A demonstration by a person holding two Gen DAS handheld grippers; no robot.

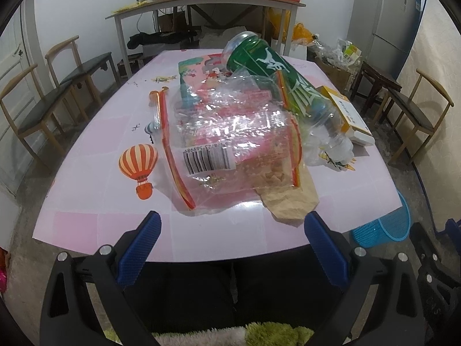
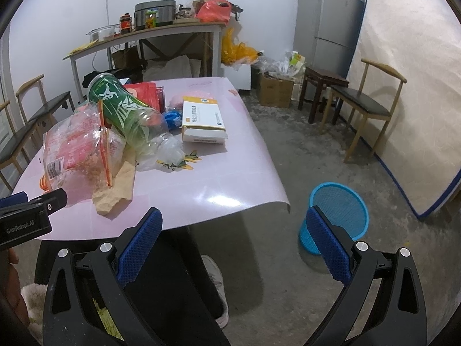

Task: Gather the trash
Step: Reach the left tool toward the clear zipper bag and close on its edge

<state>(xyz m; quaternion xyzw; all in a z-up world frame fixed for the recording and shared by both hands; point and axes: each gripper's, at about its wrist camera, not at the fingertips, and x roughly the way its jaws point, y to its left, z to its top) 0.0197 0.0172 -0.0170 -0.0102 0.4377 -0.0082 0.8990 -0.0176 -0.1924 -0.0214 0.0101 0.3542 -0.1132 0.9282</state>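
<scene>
Left wrist view: left gripper fingers apart before the plastic bag on the worktop; right gripper fingers apart, blue basket on floor.

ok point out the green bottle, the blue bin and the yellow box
green bottle (image 2: pixel 121 109), right wrist view, on its label
blue bin (image 2: pixel 337 201), right wrist view, on its inner mesh wall
yellow box (image 2: pixel 201 114), right wrist view, on its top face

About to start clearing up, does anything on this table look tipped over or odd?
The green-labelled plastic bottle lies tipped across the crumpled clear plastic bag. The white and yellow cardboard box lies flat, its end flap open.
</scene>
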